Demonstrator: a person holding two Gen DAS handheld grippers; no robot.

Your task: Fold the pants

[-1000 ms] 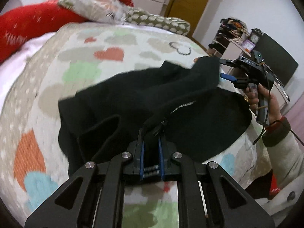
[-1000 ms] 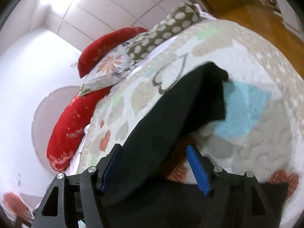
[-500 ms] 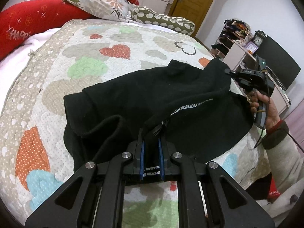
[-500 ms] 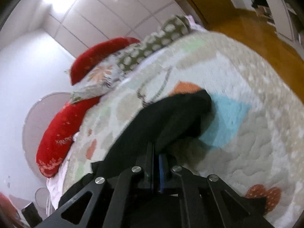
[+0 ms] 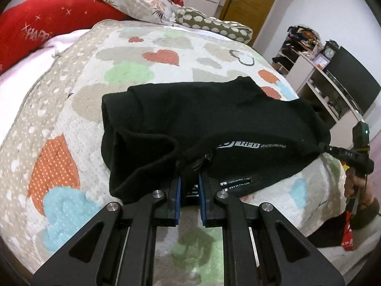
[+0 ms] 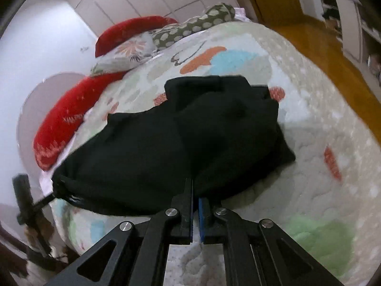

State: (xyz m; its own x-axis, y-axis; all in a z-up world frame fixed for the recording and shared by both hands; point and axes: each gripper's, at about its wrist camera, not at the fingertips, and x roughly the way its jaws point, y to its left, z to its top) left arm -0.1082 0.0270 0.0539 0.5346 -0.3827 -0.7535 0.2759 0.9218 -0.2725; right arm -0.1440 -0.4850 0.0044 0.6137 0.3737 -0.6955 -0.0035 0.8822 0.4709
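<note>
Gripped black pants (image 5: 214, 114) at two points on a heart-print quilt (image 5: 59, 119), well short of the red pillows (image 5: 35, 31) at the head of the bed. Clamped the left gripper (image 5: 189, 178) narrow on a bunched edge beside the zip (image 5: 202, 162), at the near side of the heap. Pinched the right gripper (image 6: 195, 190) almost fully together on a thin edge of cloth at the heap's right end, where the fabric drew out to a point ahead of the hand (image 5: 357, 186). Found the pants doubled over in a rough, lumpy bundle across the middle of the quilt, white label (image 5: 250, 145) uppermost, one open loop of cloth sagging just left of the left gripper, most of the bundle resting on the quilt. Judged the step in hand to be a fold across the near edge, with both corners taken and the cloth stretched between them; judged the task partly done, the shape uneven and not yet flat. Called next for both corners to be carried together over the bundle at an even height, laid down square on the far edge, then let go, with the slack loop at left likely to need smoothing before any further fold
</note>
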